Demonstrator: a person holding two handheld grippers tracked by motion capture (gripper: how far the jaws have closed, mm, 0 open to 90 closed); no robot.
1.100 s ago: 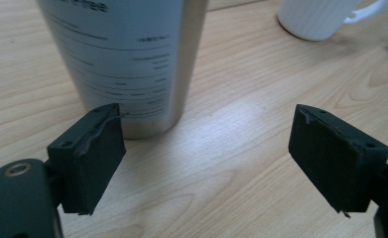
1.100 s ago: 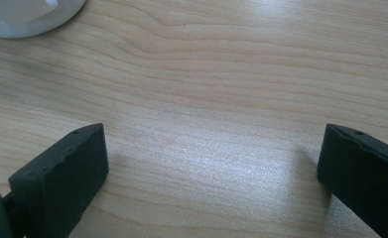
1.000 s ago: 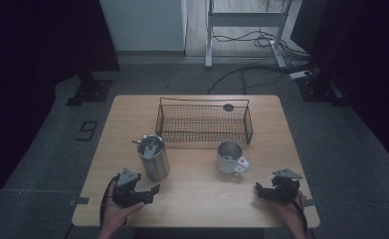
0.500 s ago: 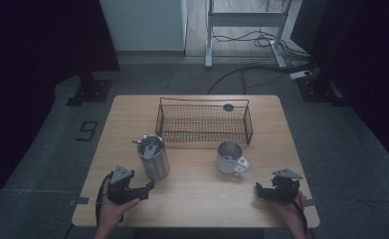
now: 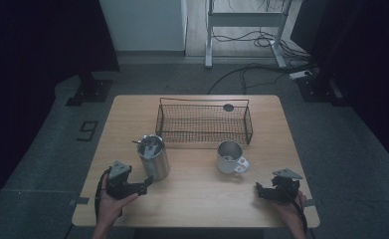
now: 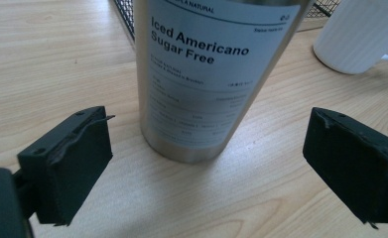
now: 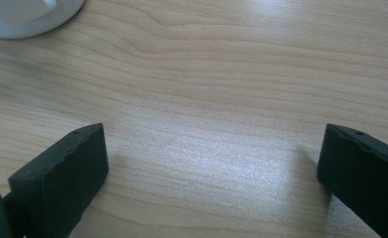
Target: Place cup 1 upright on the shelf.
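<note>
Left gripper (image 5: 143,183), jaws wide apart and empty, faces the steel tumbler (image 5: 153,157) standing left of the mug (image 5: 230,157). Centre the jaws around the tumbler's body before closing. Right gripper (image 5: 259,189) rests spread wide, empty.

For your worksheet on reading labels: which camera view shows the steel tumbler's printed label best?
The left gripper view: the steel tumbler stands close ahead of the open jaws, its "Iced Americano Sugar Free" label readable. The high view shows it small from above, label unreadable.
</note>
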